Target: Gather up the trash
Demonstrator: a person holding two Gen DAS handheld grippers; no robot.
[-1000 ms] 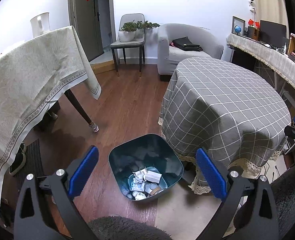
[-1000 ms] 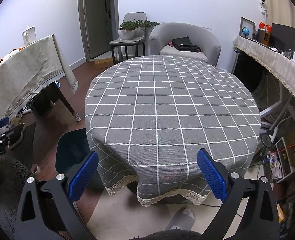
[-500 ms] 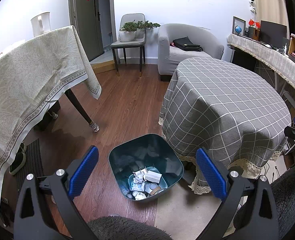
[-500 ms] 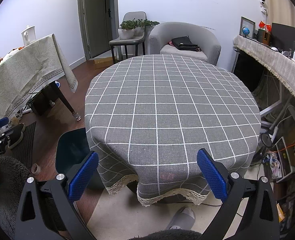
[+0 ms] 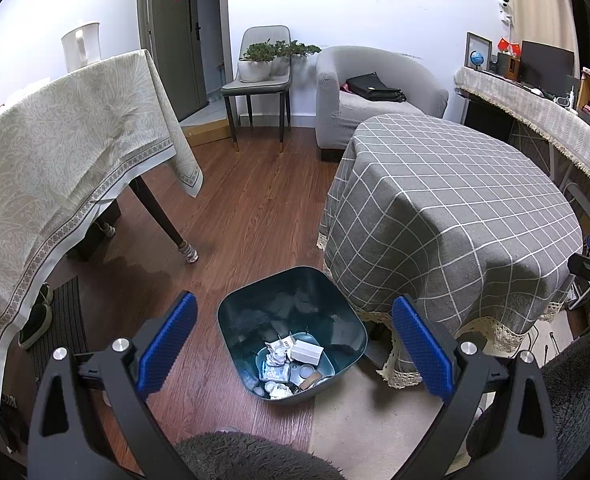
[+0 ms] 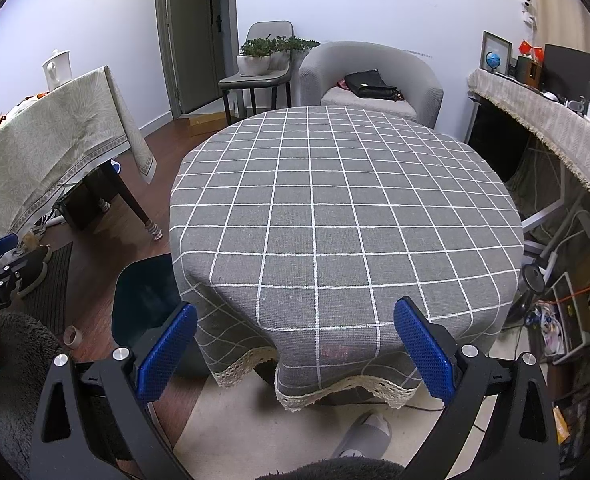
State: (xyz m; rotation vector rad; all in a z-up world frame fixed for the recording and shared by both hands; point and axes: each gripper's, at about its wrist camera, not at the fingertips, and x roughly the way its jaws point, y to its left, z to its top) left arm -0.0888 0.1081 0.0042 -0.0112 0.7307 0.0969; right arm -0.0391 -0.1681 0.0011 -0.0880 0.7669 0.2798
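Observation:
A dark teal trash bin stands on the wood floor beside the round table; it holds crumpled paper, a white box and other scraps. My left gripper is open and empty, held above the bin. My right gripper is open and empty, held over the near edge of the round table with the grey checked cloth. The bin shows partly behind the cloth in the right wrist view. A small roll lies on the floor near the bin.
A second table with a beige cloth stands at the left. A chair with plants, a grey armchair and a cluttered side counter line the back and right. A slippered foot stands by the round table.

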